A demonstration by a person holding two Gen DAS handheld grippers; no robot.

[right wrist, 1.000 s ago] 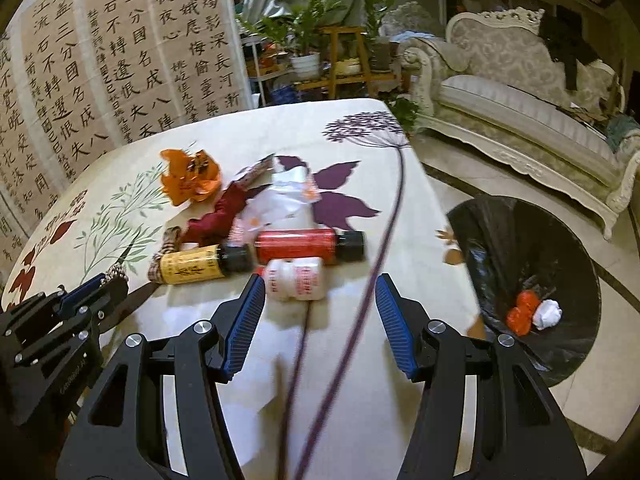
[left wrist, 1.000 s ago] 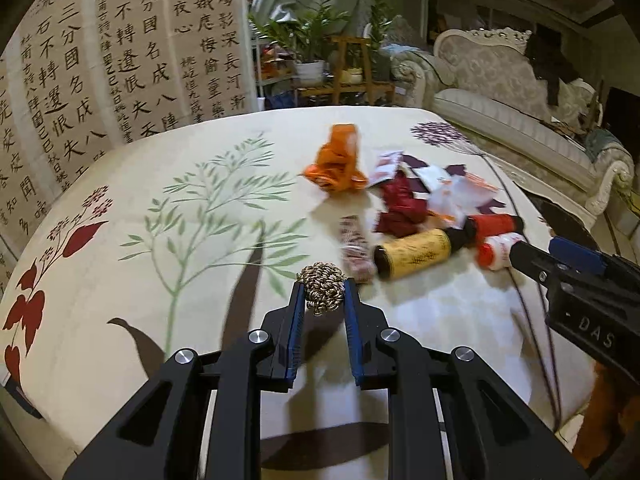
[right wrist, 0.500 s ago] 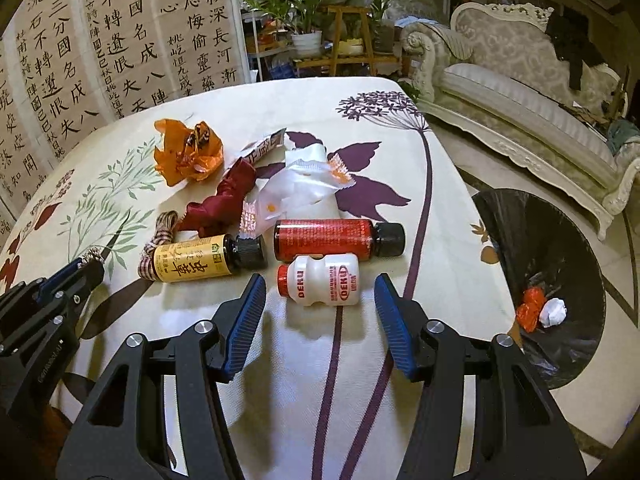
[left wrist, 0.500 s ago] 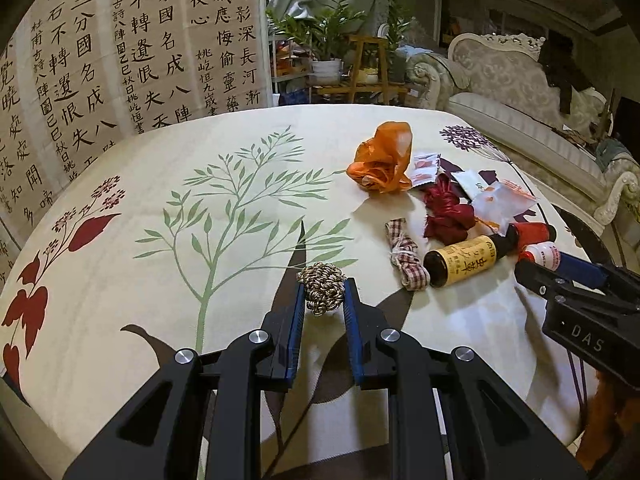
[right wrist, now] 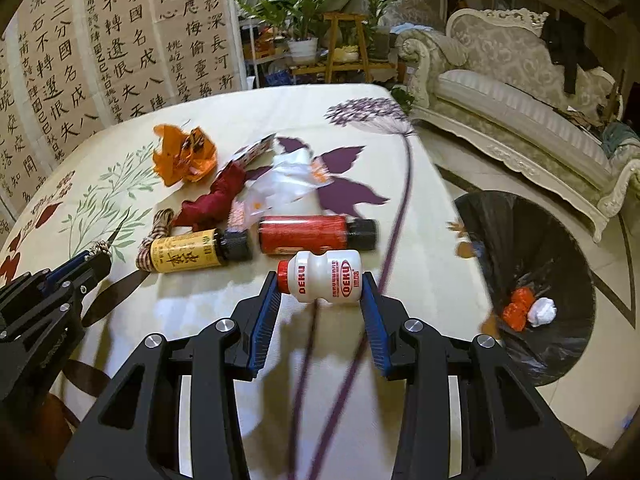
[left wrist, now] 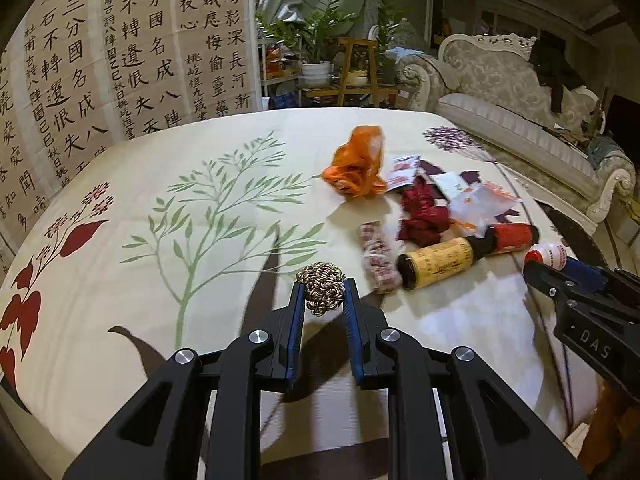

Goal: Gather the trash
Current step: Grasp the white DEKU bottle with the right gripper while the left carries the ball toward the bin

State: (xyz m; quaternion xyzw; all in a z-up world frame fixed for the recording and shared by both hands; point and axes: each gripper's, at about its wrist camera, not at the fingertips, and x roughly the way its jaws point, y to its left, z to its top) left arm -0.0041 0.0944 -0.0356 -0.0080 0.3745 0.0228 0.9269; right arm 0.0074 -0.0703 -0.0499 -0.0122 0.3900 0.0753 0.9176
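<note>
My left gripper (left wrist: 323, 294) is clenched on a knotted, braided cord ball (left wrist: 322, 287). My right gripper (right wrist: 321, 285), jaws closing, pinches a smooth white plastic bottle (right wrist: 326, 282) lying sideways above the tablecloth (right wrist: 224, 304); the bin bag (right wrist: 516, 248) interior is dim.

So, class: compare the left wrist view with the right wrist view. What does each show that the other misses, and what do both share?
Only the left wrist view shows the braided rope ball whole, pinched in the left gripper.

Only the right wrist view shows the black-lined bin on the floor, trash already inside, and the white Deku bottle whole, the right gripper closing around it end to end.

Both show the orange wrapper, yellow-label bottle, red bottle and sofa.
</note>
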